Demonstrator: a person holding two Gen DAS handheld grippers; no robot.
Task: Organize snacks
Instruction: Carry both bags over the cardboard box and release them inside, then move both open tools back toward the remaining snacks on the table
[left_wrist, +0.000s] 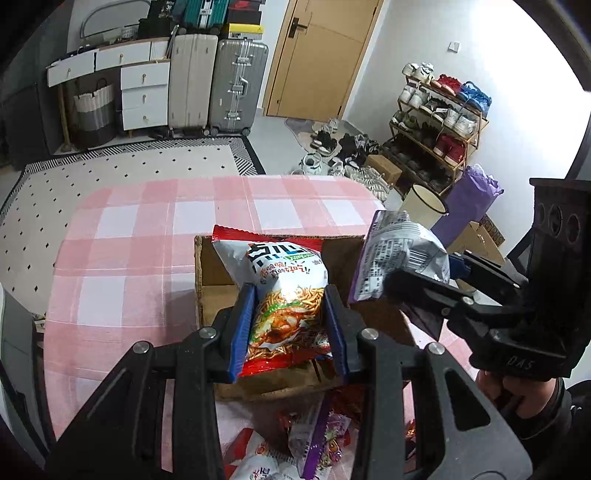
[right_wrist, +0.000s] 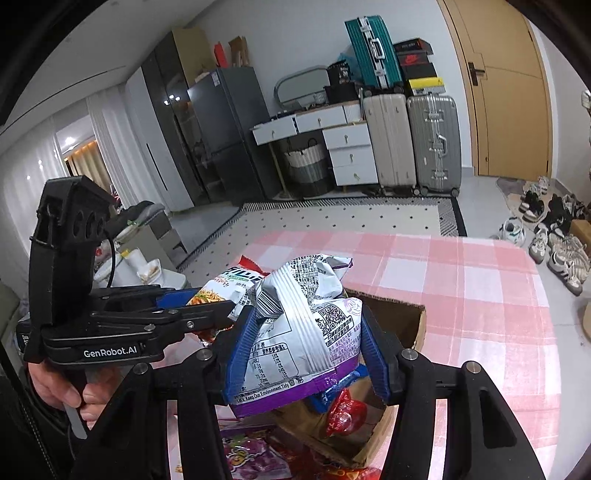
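my left gripper (left_wrist: 289, 328) is clamped on a red noodle-snack bag (left_wrist: 284, 291), blue pads (left_wrist: 242, 332) pressing in from both sides, and the bag hangs over the open cardboard box (left_wrist: 218, 273) on the pink checked tablecloth (left_wrist: 122, 236). my right gripper (right_wrist: 306, 350) is squeezed on a silver and purple snack bag (right_wrist: 310, 332), crumpled, printed back facing the lens, qr code showing.

from the left wrist i see the right gripper (left_wrist: 424, 284) coming in at the box's right edge, its silver and purple bag (left_wrist: 399, 254) held just beside the red one, the two bags apart by a sliver. from the right wrist i see the left gripper (right_wrist: 207, 302) side-on, only a corner of the noodle bag (right_wrist: 218, 291) peeking past it, and my left hand (right_wrist: 55, 384) wrapped on its handle.

only the right view looks down into the box (right_wrist: 402, 325): a small red packet (right_wrist: 343, 410) lies inside. both views catch loose snack packets on the cloth at the near side of the box, a purple one (right_wrist: 255, 458) among them. the left view alone takes in a shoe rack (left_wrist: 436, 122) by the door.
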